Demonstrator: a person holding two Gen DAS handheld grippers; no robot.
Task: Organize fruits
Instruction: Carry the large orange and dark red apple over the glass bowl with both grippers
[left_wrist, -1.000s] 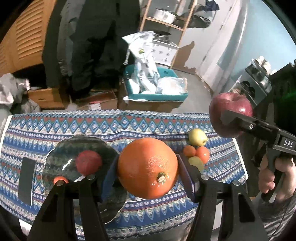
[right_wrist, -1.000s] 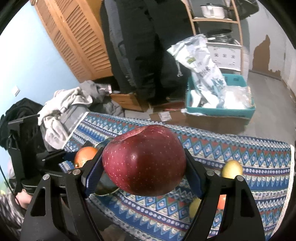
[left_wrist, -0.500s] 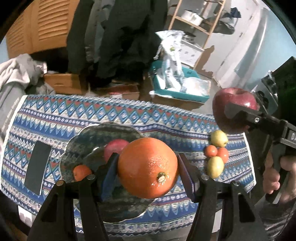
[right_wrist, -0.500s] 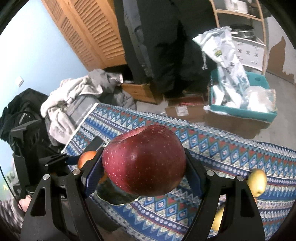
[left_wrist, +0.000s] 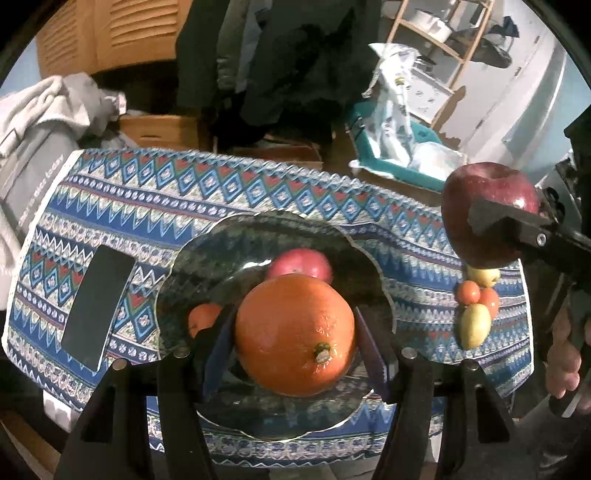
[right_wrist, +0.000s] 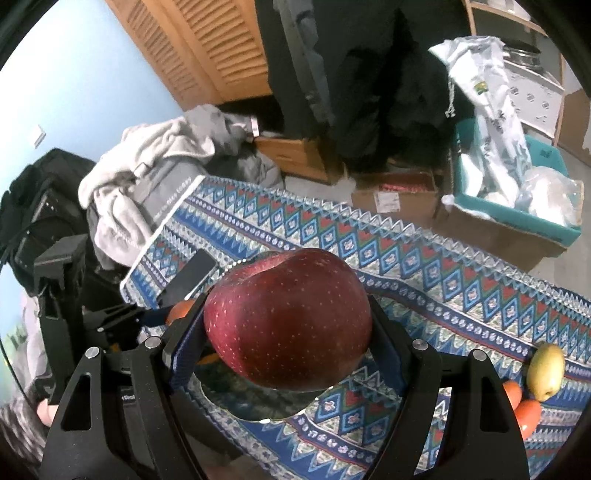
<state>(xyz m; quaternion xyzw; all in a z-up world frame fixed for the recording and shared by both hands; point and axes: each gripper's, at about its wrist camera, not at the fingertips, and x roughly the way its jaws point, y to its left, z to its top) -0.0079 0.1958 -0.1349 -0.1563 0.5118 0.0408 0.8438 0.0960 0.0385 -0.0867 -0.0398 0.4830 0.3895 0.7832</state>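
The left gripper (left_wrist: 293, 334) is held over the glass plate (left_wrist: 221, 243), clenched on the one large orange (left_wrist: 294, 334), both pads pressed to its sides. The right gripper (right_wrist: 288, 325) is carried higher, at 3 o'clock in the left wrist view, and is clamped on the one dark red apple (right_wrist: 288, 321), above the cloth's right end (left_wrist: 155, 195).

Counted on the plate: one pinkish-red fruit (left_wrist: 299, 263) at 12 o'clock of the orange and one small orange fruit (left_wrist: 203, 317) at 9 o'clock. Counted on the patterned cloth at the right: two yellow-green fruits (left_wrist: 474, 326) and two small orange fruits (left_wrist: 468, 291), clustered and touching. One black phone (left_wrist: 98, 306) is lying flat at 9 o'clock of the plate.

Against the frame of 1.0 s ago, the plate is now seen directly beneath the held orange rather than to its left; the apple's edge now overlaps the upper yellow-green fruit (left_wrist: 484, 276).
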